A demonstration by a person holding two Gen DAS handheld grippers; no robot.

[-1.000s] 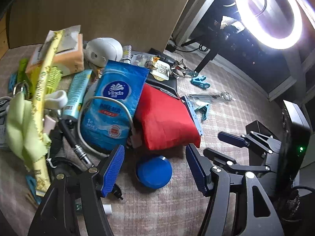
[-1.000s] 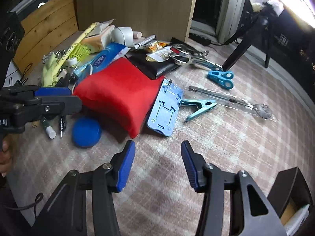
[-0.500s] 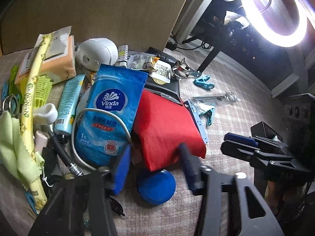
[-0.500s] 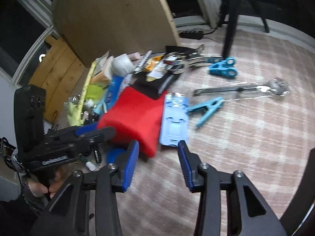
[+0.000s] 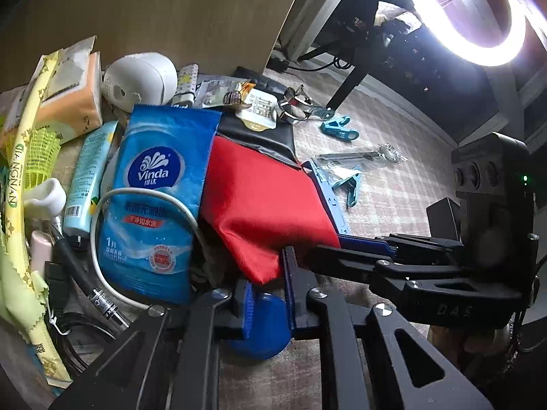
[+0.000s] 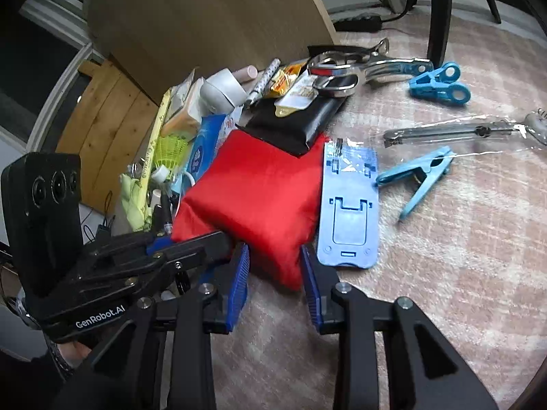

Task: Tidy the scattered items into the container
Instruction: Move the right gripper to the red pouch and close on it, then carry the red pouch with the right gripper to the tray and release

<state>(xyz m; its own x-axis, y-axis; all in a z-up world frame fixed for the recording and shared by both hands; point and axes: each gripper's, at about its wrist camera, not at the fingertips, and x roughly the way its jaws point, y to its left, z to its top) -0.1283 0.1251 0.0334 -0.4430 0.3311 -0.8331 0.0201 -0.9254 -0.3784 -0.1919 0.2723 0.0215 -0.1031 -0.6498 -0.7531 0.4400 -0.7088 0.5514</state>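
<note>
A pile of items lies on a checked cloth. In the left wrist view my left gripper (image 5: 268,302) has its blue pads on either side of a round blue tin (image 5: 263,335), close to its edges. A red pouch (image 5: 263,201) lies just beyond it, next to a blue Vinda wipes pack (image 5: 157,198). In the right wrist view my right gripper (image 6: 273,280) is open, its pads straddling the near corner of the red pouch (image 6: 259,191). The left gripper (image 6: 191,253) crosses in from the left. The container is hardly visible; a dark box corner (image 5: 441,218) shows at the right.
Around the pouch lie a light blue phone stand (image 6: 348,208), a blue clothes peg (image 6: 417,177), a wrapped metal tool (image 6: 461,133), a black wallet (image 6: 297,123), metal tongs (image 6: 362,68), tissues (image 5: 68,102), a white round device (image 5: 140,78), a tube, cables. A ring light (image 5: 478,17) glares at upper right.
My left gripper moved forward and narrowed around the blue tin. My right gripper swung left and closer, its pads now around the red pouch's corner.
</note>
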